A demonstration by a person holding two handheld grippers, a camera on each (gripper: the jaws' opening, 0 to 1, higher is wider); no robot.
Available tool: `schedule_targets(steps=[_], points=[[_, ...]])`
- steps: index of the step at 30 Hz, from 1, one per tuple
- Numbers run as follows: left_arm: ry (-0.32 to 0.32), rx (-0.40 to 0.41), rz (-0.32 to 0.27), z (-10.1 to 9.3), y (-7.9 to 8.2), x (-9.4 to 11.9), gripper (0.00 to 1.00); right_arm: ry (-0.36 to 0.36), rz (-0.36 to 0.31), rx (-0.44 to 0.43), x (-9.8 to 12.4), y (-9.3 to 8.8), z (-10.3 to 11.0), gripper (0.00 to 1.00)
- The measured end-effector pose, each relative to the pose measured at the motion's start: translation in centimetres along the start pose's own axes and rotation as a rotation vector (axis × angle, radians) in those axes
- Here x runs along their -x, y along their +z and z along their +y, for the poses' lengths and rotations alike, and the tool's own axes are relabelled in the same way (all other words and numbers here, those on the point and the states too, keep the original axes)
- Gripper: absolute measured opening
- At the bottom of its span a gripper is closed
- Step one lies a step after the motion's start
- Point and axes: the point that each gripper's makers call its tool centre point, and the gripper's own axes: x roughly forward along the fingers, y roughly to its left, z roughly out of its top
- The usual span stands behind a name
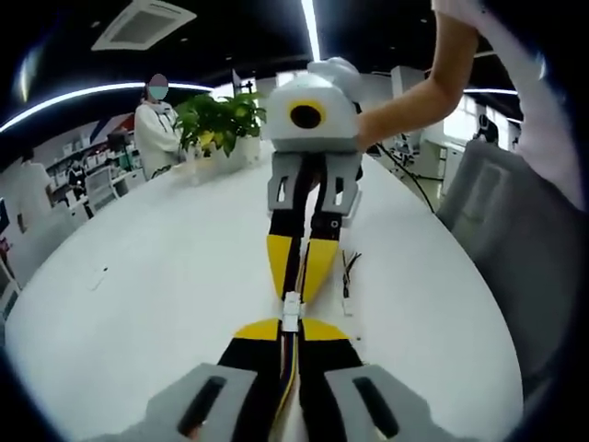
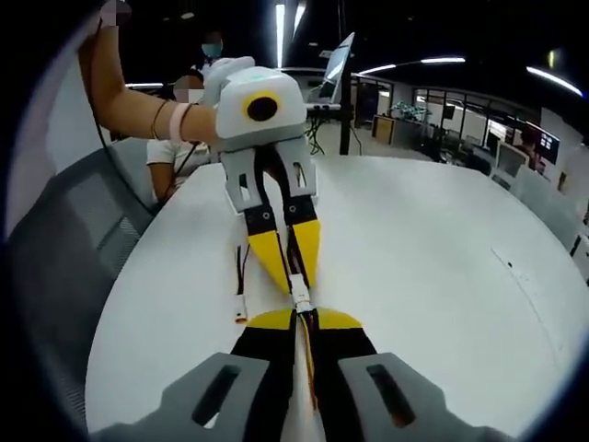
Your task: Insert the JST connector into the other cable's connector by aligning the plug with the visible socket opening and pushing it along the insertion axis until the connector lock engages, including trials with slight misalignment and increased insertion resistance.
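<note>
In the left gripper view my left gripper [image 1: 291, 326] rises from the bottom, shut on a cable with yellow and dark wires that ends in a white JST connector [image 1: 291, 308]. The right gripper [image 1: 296, 293] points back at it tip to tip, shut on the other cable. The white connector parts meet in the narrow space between the two pairs of yellow tips; how deep they are seated is hidden. In the right gripper view my right gripper [image 2: 304, 319] is shut on its wires, the white connector [image 2: 299, 288] sits just ahead, and the left gripper [image 2: 293, 279] faces it.
A spare cable [image 1: 348, 276] lies on the round white table [image 1: 147, 276], beside the grippers; it is the spare cable [image 2: 241, 287] in the other view. Potted plants [image 1: 221, 120] and a standing person [image 1: 156, 129] are at the far edge. Grey chairs [image 1: 515, 239] [image 2: 64, 267] stand close.
</note>
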Motion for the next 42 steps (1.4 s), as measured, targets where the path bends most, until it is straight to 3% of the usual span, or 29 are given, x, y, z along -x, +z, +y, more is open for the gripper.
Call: schedule_targets(steps=[8, 42], points=[[0.014, -0.004, 0.011, 0.9, -0.4, -0.7, 0.00, -0.018, 0.012, -0.002, -0.4, -0.5, -0.9, 0.02], [0.001, 0.042, 0.051, 0.7, -2.6, -1.9, 0.00, -0.020, 0.043, -0.055, -1.9, -2.6, -1.2, 0.03]])
